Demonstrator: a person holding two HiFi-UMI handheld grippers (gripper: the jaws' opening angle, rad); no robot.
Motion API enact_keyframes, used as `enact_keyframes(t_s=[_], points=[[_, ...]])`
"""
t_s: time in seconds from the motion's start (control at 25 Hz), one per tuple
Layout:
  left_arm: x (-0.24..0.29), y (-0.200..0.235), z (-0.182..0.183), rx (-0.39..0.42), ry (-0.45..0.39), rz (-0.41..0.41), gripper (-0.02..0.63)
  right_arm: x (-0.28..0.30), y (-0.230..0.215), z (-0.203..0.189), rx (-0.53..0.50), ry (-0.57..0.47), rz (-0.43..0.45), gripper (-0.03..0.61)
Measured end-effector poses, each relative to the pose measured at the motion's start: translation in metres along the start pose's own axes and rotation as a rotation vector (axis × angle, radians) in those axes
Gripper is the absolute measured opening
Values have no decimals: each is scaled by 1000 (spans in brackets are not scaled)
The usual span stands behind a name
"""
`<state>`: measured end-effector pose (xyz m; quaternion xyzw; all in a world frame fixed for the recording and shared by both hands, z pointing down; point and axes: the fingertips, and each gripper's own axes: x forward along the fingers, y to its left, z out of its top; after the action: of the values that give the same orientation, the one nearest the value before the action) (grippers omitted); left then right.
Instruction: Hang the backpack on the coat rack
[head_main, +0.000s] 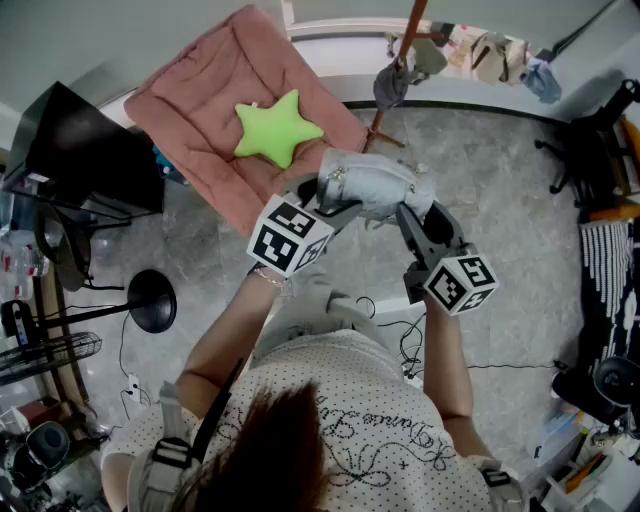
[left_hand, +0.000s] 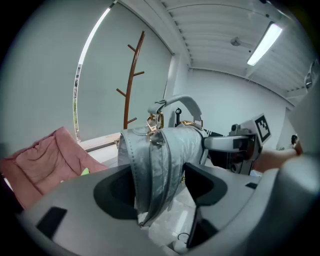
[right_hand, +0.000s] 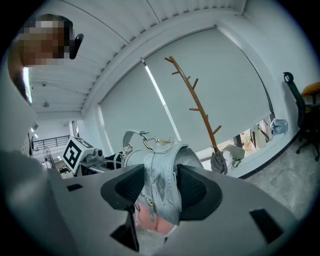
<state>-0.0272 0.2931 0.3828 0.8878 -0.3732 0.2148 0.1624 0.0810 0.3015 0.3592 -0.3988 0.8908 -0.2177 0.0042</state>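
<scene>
A silver-grey backpack (head_main: 372, 185) hangs in the air between my two grippers. My left gripper (head_main: 328, 205) is shut on one side of it, with a fold of its fabric (left_hand: 156, 165) filling the gap between the pads. On the other side my right gripper (head_main: 412, 218) is shut too, its pads pressing a grey panel (right_hand: 161, 187). The top handle (left_hand: 181, 104) and gold clasps stand above the jaws. The brown branched coat rack (head_main: 402, 55) stands beyond the backpack by the window wall, also in the left gripper view (left_hand: 131, 80) and the right gripper view (right_hand: 196, 105).
A pink cushion (head_main: 205, 80) with a green star pillow (head_main: 275, 128) lies at the left. A grey bag (head_main: 391, 85) hangs low on the rack. There is a black table (head_main: 85, 145) and a round stand base (head_main: 151, 300) at the left, an office chair (head_main: 600, 130) at the right, and cables (head_main: 402, 340) on the floor.
</scene>
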Motion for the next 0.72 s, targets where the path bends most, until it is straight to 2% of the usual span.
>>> enact_keyframes(t_s=[0.32, 0.72], points=[[-20, -50, 0, 1, -37, 16, 288, -52, 17, 3, -56, -8, 9, 216], [-29, -78, 5, 5, -70, 50, 288, -79, 21, 7, -70, -33, 38, 213]])
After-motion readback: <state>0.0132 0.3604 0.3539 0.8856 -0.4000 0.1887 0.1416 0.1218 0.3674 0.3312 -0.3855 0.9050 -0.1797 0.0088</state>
